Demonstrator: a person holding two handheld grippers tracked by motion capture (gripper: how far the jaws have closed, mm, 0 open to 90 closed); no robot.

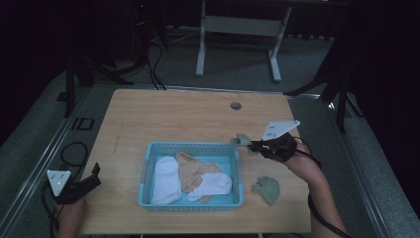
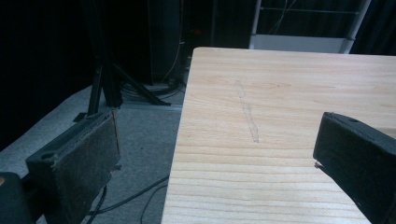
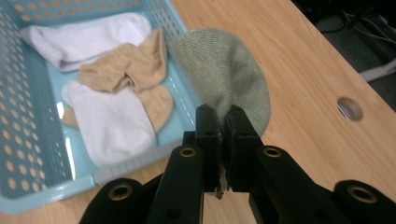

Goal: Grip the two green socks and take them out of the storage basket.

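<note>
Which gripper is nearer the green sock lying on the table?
Right. The right gripper hangs just above and behind the sock lying on the table; the left gripper sits across the basket.

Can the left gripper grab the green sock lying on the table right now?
Probably not easily. The left gripper sits open at the table's left edge, while that green sock lies on the far side of the blue basket, which stands between them.

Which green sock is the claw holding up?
The one by the basket's right rim, pinched in the right claw. The other green sock lies on the table.
</note>
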